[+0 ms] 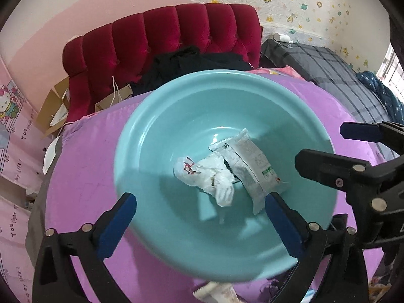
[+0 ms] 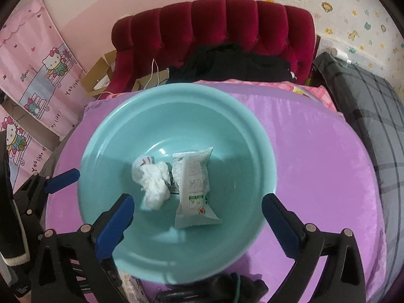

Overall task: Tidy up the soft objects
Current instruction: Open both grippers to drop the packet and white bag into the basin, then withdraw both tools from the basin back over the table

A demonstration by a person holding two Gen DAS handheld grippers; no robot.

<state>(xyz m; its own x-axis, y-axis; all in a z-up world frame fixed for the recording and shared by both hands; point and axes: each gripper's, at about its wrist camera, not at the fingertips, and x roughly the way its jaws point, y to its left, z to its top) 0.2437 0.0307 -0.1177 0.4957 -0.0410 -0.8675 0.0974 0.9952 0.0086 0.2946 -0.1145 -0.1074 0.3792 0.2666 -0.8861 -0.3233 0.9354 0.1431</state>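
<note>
A teal plastic basin (image 1: pixel 156 136) (image 2: pixel 101 136) stands on a purple cloth. In it lie a crumpled white plastic bag (image 1: pixel 209 176) (image 2: pixel 154 179) and a pale snack packet (image 1: pixel 250 166) (image 2: pixel 194 184) side by side, with another packet partly hidden under them. My left gripper (image 1: pixel 199 214) is open and empty above the basin's near side. My right gripper (image 2: pixel 199 217) is open and empty above the basin's near rim; it also shows in the left wrist view (image 1: pixel 325 146) at the right. The left gripper shows at the left of the right wrist view (image 2: pixel 60 176).
The purple cloth (image 2: pixel 315 176) covers a round surface. A red tufted chair (image 2: pixel 214 30) with dark clothes (image 2: pixel 232 63) stands behind. A grey plaid bed (image 2: pixel 373 106) is at the right. Paper bags (image 1: pixel 55 106) lie at the left. A packet (image 1: pixel 217 293) and a dark soft item (image 2: pixel 247 285) lie at the near edge.
</note>
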